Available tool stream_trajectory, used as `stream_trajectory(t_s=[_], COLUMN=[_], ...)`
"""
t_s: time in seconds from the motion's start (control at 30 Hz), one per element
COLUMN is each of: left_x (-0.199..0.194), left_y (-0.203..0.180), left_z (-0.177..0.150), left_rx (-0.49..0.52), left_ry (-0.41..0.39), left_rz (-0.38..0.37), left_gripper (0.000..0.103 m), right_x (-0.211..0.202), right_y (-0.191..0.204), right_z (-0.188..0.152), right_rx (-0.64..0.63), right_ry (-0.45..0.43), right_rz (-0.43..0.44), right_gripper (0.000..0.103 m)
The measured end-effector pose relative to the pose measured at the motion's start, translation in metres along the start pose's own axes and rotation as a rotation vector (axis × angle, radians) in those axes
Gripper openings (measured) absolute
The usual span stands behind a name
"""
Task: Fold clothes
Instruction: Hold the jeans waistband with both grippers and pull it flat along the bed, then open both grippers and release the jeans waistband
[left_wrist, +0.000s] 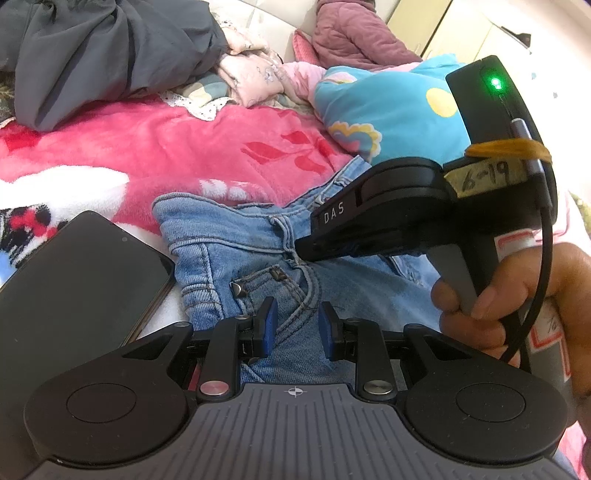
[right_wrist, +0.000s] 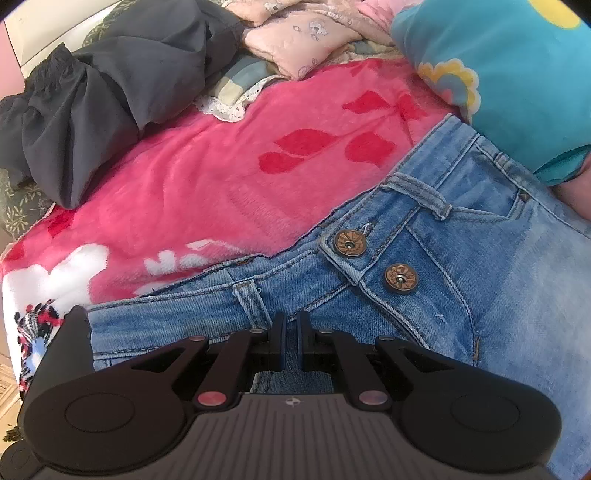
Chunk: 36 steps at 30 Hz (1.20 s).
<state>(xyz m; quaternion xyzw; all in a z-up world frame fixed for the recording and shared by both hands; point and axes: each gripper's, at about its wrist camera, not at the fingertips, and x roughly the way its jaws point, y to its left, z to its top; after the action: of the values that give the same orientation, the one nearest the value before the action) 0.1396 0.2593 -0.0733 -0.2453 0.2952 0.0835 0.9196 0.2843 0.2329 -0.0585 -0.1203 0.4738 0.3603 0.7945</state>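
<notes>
Jeans (right_wrist: 461, 266) lie on the blanket (right_wrist: 207, 177), waistband toward it. Left gripper (left_wrist: 295, 328) spread above them; right gripper (right_wrist: 291, 341) nearly pressed together at the waistband.

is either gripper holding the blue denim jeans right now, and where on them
The right gripper is nearly shut at the waistband of the blue denim jeans, by a belt loop, apparently pinching it. The left gripper is open above the denim, holding nothing.

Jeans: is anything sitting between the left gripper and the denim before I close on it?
Nothing visible is in the way. The left gripper is open directly over the jeans, with only denim between its fingers. The phone lies off to the side, and the right gripper touches the waistband farther ahead.
</notes>
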Motion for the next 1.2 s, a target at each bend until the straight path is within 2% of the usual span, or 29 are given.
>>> stream_trajectory(t_s=[0.07, 0.1, 0.13, 0.2, 0.3, 0.37, 0.43, 0.53, 0.63, 0.7, 0.8, 0.87, 1.03, 1.2], left_x=[-0.001, -0.002, -0.002, -0.003, -0.005, -0.010, -0.015, -0.028, -0.043, -0.055, -0.070, -0.076, -0.083, -0.096], left_y=[0.002, 0.003, 0.004, 0.005, 0.000, -0.005, -0.011, -0.024, -0.047, -0.067, -0.099, -0.120, -0.156, -0.175], left_z=[0.000, 0.000, 0.000, -0.001, -0.003, -0.006, -0.009, -0.017, -0.024, -0.032, -0.050, -0.062, -0.088, -0.106], left_rx=[-0.008, -0.011, -0.012, -0.013, 0.009, 0.035, 0.063, 0.134, 0.224, 0.292, 0.379, 0.422, 0.519, 0.574], left_ry=[-0.004, -0.006, -0.007, -0.012, -0.025, -0.047, -0.077, -0.141, -0.143, -0.123, -0.044, 0.007, 0.056, 0.088], left_rz=[-0.011, -0.017, -0.022, -0.029, -0.017, -0.007, 0.004, 0.017, -0.048, -0.128, -0.278, -0.355, -0.393, -0.454], left_gripper=[0.026, 0.026, 0.026, 0.026, 0.026, 0.031, 0.040, 0.051, 0.051, 0.054, 0.060, 0.061, 0.061, 0.061], right_x=[-0.003, -0.008, -0.017, -0.045, -0.113, -0.170, -0.222, -0.287, -0.331, -0.346, -0.360, -0.370, -0.398, -0.427], right_y=[0.002, 0.001, 0.000, -0.008, -0.034, -0.057, -0.079, -0.106, -0.121, -0.125, -0.130, -0.133, -0.144, -0.158], right_z=[-0.001, -0.001, -0.001, -0.007, -0.034, -0.068, -0.112, -0.195, -0.282, -0.327, -0.367, -0.394, -0.458, -0.510], right_rx=[-0.003, -0.003, 0.001, 0.029, 0.097, 0.165, 0.246, 0.391, 0.533, 0.616, 0.708, 0.769, 0.907, 1.023], right_ry=[-0.010, -0.015, -0.020, -0.061, -0.158, -0.221, -0.274, -0.320, -0.339, -0.346, -0.377, -0.397, -0.463, -0.544], right_rz=[-0.009, -0.018, -0.039, -0.078, -0.080, -0.127, -0.170, -0.218, -0.276, -0.300, -0.295, -0.292, -0.299, -0.421], right_gripper=[0.004, 0.008, 0.021, 0.032, 0.033, 0.035, 0.035, 0.036, 0.036, 0.036, 0.036, 0.036, 0.036, 0.044])
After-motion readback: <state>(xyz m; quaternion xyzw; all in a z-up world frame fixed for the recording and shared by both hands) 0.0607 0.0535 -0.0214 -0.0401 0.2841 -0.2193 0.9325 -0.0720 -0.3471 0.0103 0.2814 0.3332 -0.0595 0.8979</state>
